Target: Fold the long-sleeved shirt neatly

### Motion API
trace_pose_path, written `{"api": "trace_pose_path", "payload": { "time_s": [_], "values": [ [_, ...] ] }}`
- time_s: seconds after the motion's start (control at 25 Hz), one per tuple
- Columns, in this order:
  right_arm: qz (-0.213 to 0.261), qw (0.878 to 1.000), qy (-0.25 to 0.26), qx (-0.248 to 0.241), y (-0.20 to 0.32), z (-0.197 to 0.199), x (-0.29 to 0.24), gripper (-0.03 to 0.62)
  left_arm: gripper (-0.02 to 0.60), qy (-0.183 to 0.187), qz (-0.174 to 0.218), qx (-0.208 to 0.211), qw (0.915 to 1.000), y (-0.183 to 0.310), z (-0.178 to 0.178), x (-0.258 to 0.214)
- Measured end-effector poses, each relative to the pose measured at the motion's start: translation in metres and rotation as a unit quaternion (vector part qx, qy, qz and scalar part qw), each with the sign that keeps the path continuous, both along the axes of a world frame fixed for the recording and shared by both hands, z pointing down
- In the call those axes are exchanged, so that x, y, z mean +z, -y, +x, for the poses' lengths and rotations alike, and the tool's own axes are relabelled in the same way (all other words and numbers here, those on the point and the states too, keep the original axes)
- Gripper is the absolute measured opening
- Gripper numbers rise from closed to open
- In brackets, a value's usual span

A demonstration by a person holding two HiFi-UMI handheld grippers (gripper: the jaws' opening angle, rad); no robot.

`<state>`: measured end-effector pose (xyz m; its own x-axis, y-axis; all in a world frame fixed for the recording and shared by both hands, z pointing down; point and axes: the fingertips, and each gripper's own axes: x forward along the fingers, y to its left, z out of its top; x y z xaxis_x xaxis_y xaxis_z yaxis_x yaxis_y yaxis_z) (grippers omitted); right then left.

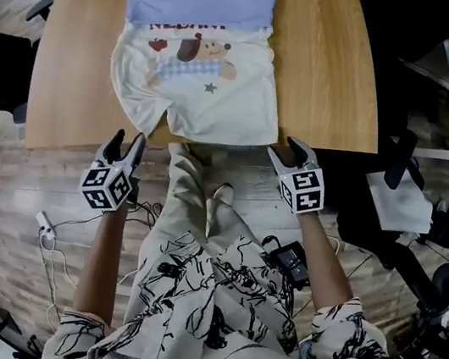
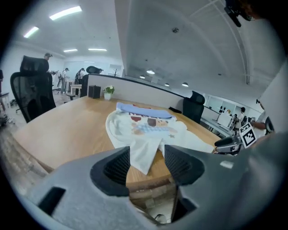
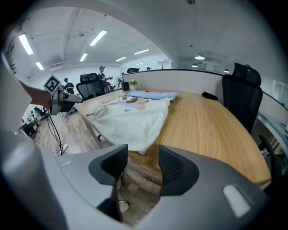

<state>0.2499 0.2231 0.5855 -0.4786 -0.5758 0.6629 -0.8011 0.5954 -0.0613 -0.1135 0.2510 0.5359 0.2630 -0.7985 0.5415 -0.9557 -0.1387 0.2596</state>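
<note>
Both my left gripper [image 1: 128, 143] and right gripper [image 1: 290, 153] hold their fingers [image 2: 112, 168] apart, empty. The cream-and-blue printed cotton shirt [image 1: 201, 67] lies at 12 o'clock on the light wooden tabletop [image 1: 329, 72], hem nearest my right gripper.

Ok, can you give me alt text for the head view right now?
A white shirt with a blue yoke, red collar and cartoon dog print lies on a wooden table, hem nearest the camera. The left gripper and right gripper hover at the table's near edge, jaws apart and empty, one by each bottom corner of the shirt.
</note>
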Motion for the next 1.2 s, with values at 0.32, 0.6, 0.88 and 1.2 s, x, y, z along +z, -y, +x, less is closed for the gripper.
{"api": "trace_pose_path", "payload": {
  "time_s": [0.32,0.6,0.88,1.2],
  "values": [
    [-0.043,0.997,0.055,0.024,0.002,-0.014,0.021,0.17,0.236,-0.021,-0.021,-0.001,0.9996,-0.01,0.009,0.023],
    [-0.069,0.993,0.078,0.06,0.012,-0.01,0.025,0.033,0.21,-0.005,-0.067,-0.031,0.9973,0.004,-0.001,0.054],
    [-0.073,0.993,0.073,0.051,0.009,-0.012,0.027,0.025,0.156,0.051,-0.106,-0.062,0.9911,0.008,-0.006,0.074],
    [-0.075,0.995,0.05,0.043,0.009,-0.007,0.022,0.023,0.018,0.073,-0.119,-0.038,0.9895,-0.006,-0.033,0.072]
  ]
}}
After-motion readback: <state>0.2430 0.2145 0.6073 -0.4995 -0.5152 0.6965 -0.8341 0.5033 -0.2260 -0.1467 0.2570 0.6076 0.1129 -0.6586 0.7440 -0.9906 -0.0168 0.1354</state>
